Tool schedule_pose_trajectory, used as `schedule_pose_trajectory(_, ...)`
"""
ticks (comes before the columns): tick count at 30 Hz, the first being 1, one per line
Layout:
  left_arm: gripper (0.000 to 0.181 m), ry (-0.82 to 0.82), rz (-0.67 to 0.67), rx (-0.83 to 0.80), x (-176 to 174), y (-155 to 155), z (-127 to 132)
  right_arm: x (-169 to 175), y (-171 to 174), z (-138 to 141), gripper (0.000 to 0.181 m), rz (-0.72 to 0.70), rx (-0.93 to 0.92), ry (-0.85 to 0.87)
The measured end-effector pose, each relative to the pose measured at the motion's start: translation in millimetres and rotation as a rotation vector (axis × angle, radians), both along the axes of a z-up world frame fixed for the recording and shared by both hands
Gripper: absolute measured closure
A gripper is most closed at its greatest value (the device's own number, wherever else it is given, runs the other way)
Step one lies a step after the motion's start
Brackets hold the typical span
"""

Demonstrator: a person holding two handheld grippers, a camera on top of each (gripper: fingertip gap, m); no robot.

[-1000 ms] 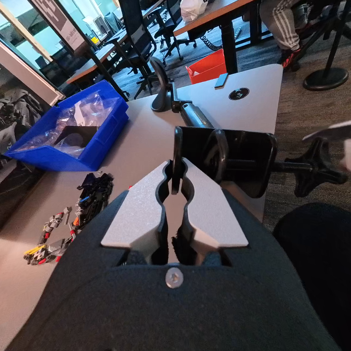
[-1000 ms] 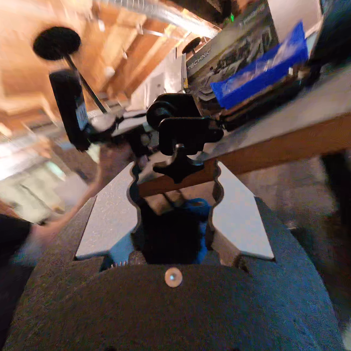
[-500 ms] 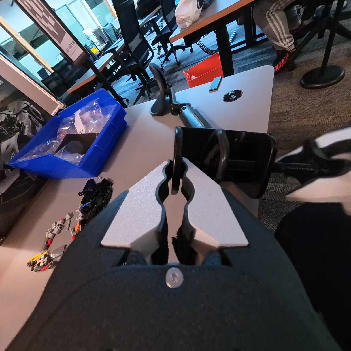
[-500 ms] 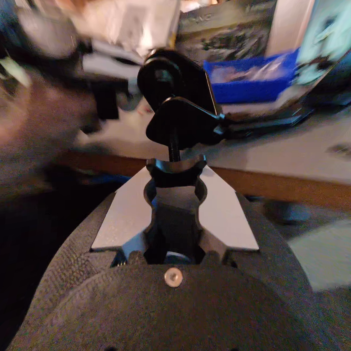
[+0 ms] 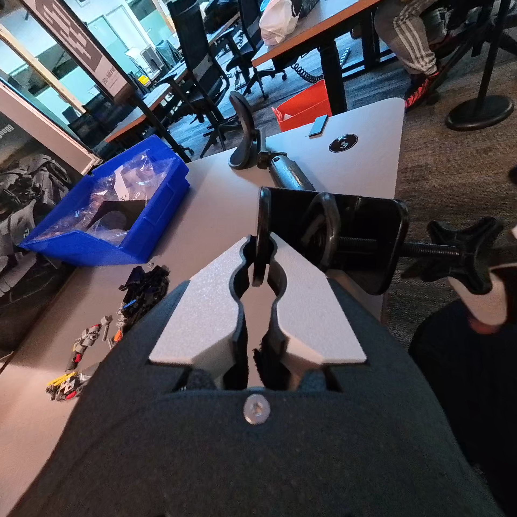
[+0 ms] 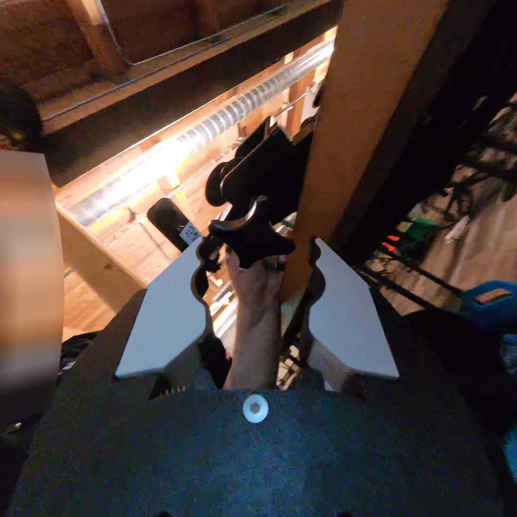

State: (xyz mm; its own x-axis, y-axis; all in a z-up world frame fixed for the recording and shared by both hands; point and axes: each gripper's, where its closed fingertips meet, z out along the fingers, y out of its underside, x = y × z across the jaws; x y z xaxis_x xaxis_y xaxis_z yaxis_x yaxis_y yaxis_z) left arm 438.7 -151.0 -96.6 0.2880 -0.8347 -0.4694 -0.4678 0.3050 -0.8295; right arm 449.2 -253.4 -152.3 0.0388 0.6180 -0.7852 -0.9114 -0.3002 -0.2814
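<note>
A black C-clamp (image 5: 363,223) sits over the edge of the grey table (image 5: 218,212). My left gripper (image 5: 261,249) is shut on the clamp's thin upper plate and holds it against the table top. The clamp's threaded screw ends in a black star knob (image 5: 458,251) off the table's side. In the right wrist view the knob (image 6: 251,240) lies between the spread fingertips of my right gripper (image 6: 258,246), beside the table's wooden edge (image 6: 335,140). The jaws stand wider than the knob. A white finger of the right gripper (image 5: 475,302) shows under the knob in the left wrist view.
A blue bin (image 5: 112,212) with plastic bags stands at the left. Small toy brick assemblies (image 5: 140,288) lie near my left gripper. A grey mount pole (image 5: 291,176) lies behind the clamp. An orange bin (image 5: 305,109) and office chairs stand beyond the table. A person's hand (image 6: 254,307) shows behind the right fingers.
My right gripper closed on the star knob half a second ago; now its jaws stand wider and its view has rolled. My left gripper has kept its hold on the clamp.
</note>
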Motion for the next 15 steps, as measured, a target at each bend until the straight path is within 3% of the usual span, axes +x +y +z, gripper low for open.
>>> schedule_pose_trajectory(3,0.175,0.002,0.000,0.003,-0.2,-0.4,-0.3,-9.8,7.1,10.6,0.121,-0.005,0.016,-0.027)
schedule_pose_trajectory(5,0.175,0.004,0.007,-0.010,-1.1,1.7,-1.2,-11.7,10.8,7.1,0.135,-0.058,0.005,-0.152)
schedule_pose_trajectory(7,0.175,0.010,0.005,-0.014,-0.8,1.6,-2.5,-10.5,11.2,6.0,0.135,-0.174,-0.006,-0.346)
schedule_pose_trajectory(9,0.175,0.009,-0.008,-0.048,-0.2,1.1,-4.5,-7.9,13.6,-0.5,0.135,-0.367,-0.046,-0.797)
schedule_pose_trajectory(11,0.175,0.004,-0.014,-0.052,0.4,0.3,-3.9,11.6,18.0,-5.8,0.135,-0.737,-0.084,-1.616)
schedule_pose_trajectory(12,0.175,0.007,-0.007,-0.053,0.0,1.7,-4.4,19.7,18.6,0.4,0.135,-0.880,-0.063,-1.896)
schedule_pose_trajectory(13,0.176,0.004,-0.002,-0.070,-1.0,4.0,-4.7,21.4,19.7,4.5,0.134,-0.919,-0.033,-1.962)
schedule_pose_trajectory(15,0.173,0.001,0.000,-0.071,-1.3,4.5,-4.1,20.8,19.8,0.6,0.133,-0.853,-0.009,-1.886)
